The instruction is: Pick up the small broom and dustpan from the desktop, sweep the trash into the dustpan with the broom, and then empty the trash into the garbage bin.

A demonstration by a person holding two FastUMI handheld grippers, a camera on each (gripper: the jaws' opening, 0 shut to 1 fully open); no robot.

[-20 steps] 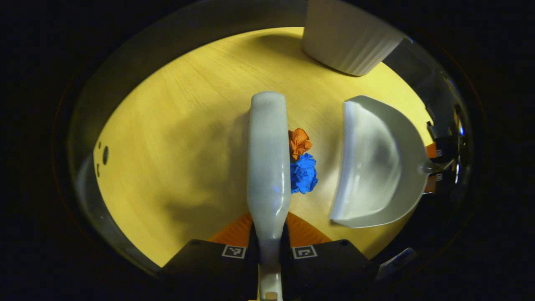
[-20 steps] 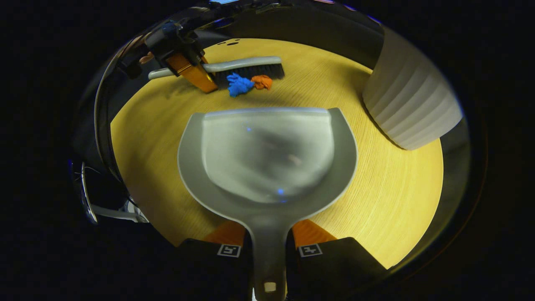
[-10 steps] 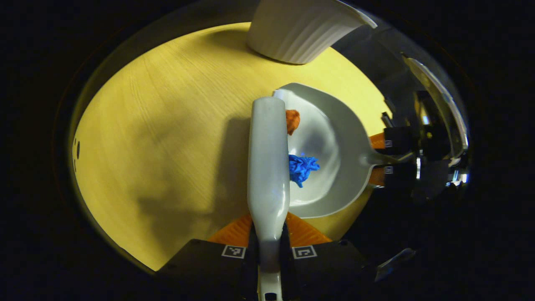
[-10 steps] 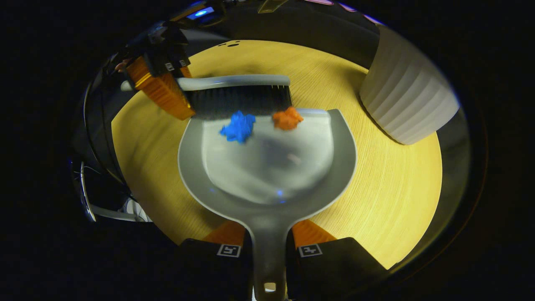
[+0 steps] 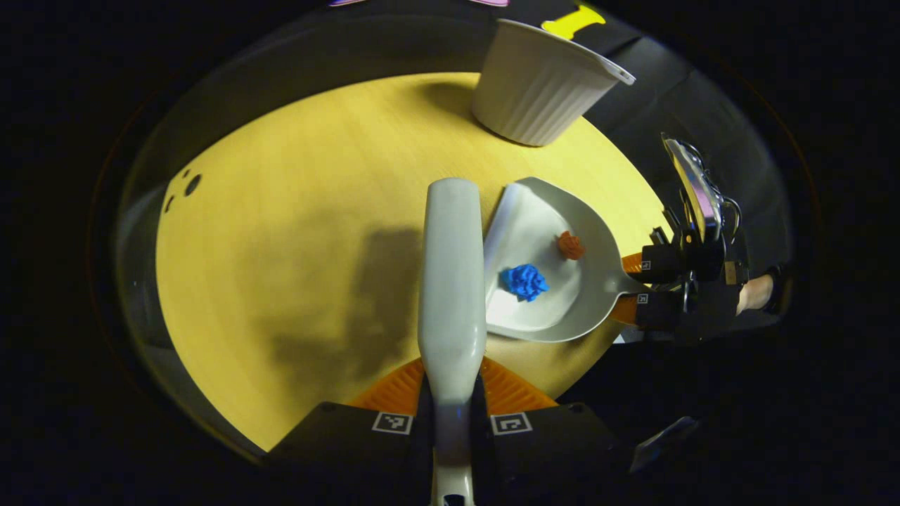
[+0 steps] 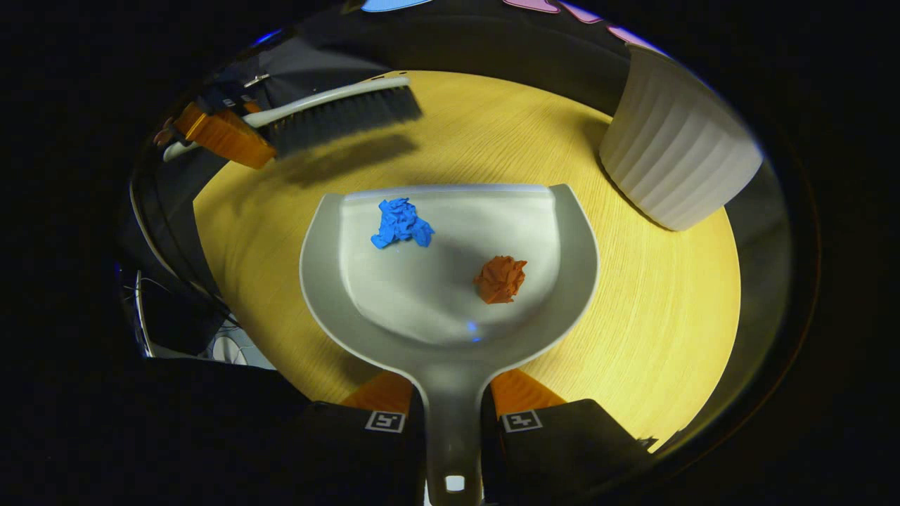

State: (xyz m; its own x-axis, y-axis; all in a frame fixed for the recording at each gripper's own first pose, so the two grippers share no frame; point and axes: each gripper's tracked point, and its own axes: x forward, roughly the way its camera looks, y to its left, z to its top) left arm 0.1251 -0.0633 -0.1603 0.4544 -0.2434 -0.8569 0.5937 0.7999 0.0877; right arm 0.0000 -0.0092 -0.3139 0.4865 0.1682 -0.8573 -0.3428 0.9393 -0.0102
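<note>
- The left tool is clamped on the handle of the small broom, both fingers pressing its sides; the broom's pale back runs straight out ahead of the tool.
- In the right gripper view the broom is held above the worktop near its far-left edge, bristles pointing down, with its shadow on the wood below it; it is apart from the dustpan.
- The right tool grips the handle of the dustpan between both fingers. The pan's open lip faces away from the tool, toward the far edge of the worktop.
- A crumpled blue paper ball lies inside the pan near the lip, on its left side.
- A crumpled orange paper ball lies deeper in the pan, right of centre, well apart from the blue one.
- A white ribbed garbage bin stands upright at the far-right edge of the worktop, near the dustpan's right rim but not touching it.
- In the left gripper view, a hand shows behind the right tool at the worktop's edge.
</note>
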